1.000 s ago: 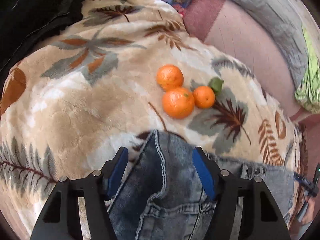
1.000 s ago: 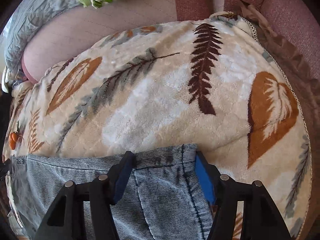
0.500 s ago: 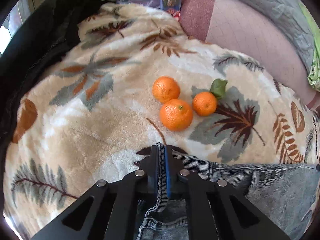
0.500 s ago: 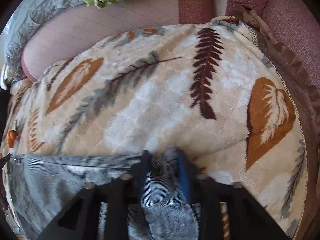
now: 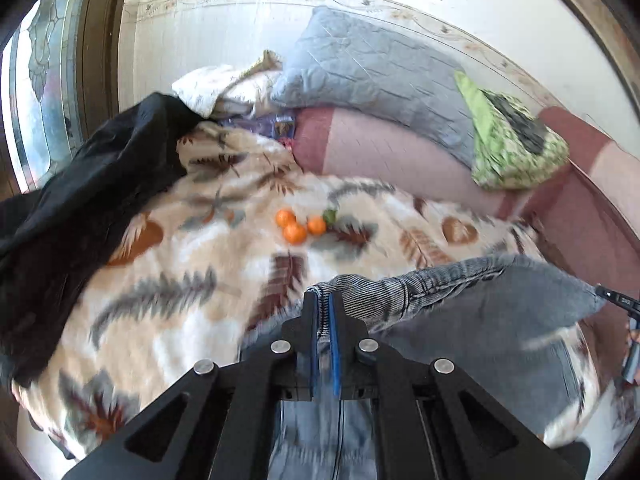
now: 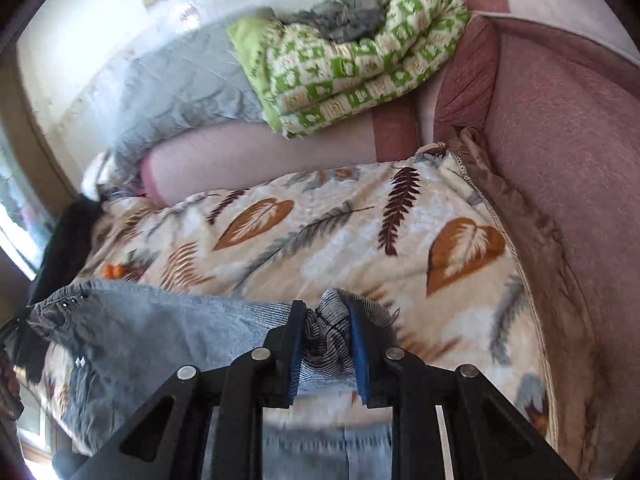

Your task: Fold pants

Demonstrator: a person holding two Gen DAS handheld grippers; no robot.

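1. Left wrist view: my left gripper is pinched tight on one end of the jeans' upper edge, with denim caught between its blue pads. The jeans hang lifted above the leaf-print blanket. Their taut top edge runs away to my right, toward a dark tip at the frame's rim that may be my other gripper; the blur keeps me from being sure. Three oranges sit on the blanket ahead, well apart from the cloth.

2. Right wrist view: my right gripper clamps a bunched wad of the jeans, its jaws held a little apart by the thick fabric. The long edge stretches to my left, so the cloth spans sideways between both grippers and neither is nearer. I judge the fold must carry that edge across the blanket.
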